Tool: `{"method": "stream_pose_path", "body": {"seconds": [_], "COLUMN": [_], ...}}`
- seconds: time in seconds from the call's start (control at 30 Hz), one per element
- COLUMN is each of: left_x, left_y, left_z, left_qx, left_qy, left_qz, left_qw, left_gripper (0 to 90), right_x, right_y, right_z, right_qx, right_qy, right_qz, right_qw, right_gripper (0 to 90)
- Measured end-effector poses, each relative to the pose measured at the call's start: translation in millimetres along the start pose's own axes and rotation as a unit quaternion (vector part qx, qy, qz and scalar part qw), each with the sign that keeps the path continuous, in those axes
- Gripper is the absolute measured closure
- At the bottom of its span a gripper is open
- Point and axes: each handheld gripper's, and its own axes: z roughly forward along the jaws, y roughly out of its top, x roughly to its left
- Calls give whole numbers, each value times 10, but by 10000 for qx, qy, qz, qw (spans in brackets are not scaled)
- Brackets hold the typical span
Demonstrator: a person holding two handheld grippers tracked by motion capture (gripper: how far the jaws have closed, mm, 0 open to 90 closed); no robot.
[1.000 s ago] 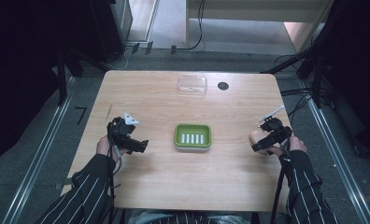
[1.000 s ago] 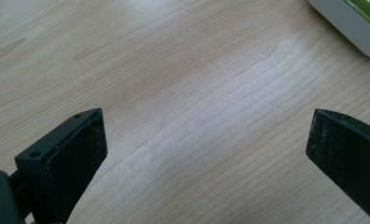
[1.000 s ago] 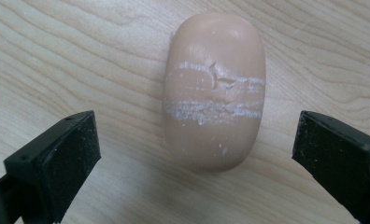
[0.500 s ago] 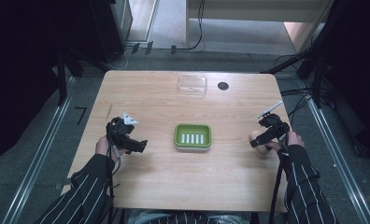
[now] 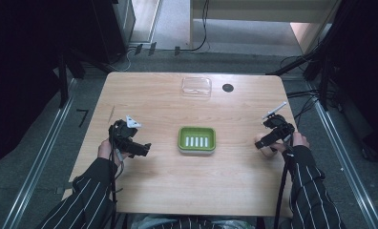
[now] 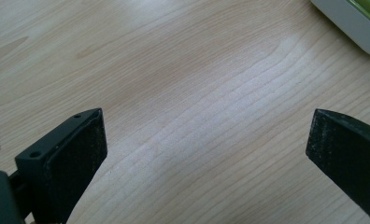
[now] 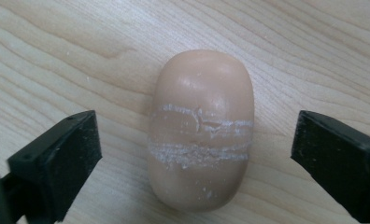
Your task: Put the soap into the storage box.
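Right tool (image 7: 195, 149), jaws open, straddles a tan soap bar (image 7: 201, 128) right of the green soap dish (image 5: 196, 140); left tool (image 6: 206, 158) is open over bare tabletop (image 6: 183, 70).

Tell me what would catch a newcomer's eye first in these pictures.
Probably the peach-coloured bar of soap lying on the wooden table, framed between the right gripper's wide-open jaws, with whitish scuff lines across its top. Next comes the bright green soap dish at the table's centre. The left gripper is open too, over bare wood just left of the dish.
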Motion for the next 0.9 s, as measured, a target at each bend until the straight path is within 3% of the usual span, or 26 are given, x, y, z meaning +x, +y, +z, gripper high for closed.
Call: {"method": "stream_pose_path", "body": {"seconds": [0.2, 0.33, 0.4, 0.63, 0.9], "left_x": [4, 3, 4, 8, 2], "left_y": [-4, -3, -5, -7, -4], "left_z": [1, -3, -3, -4, -4], "left_qx": [9, 5, 6, 0, 8], "left_qy": [0, 8, 13, 3, 8], "left_qz": [-7, -4, -12, -5, -3], "left_qw": [10000, 10000, 10000, 10000, 10000], "left_gripper": [0, 0, 0, 0, 0], "right_x": [-1, -27, -33, -33, -60], "right_y": [1, 24, 17, 10, -9], "right_z": [105, 164, 167, 197, 215], "right_qx": [90, 91, 76, 144, 227], "right_qy": [36, -35, 63, 39, 47], "right_qz": [-6, 111, 155, 148, 194], "right_qw": [10000, 9999, 9998, 9998, 9995], "right_gripper": [65, 154, 158, 240, 270]}}
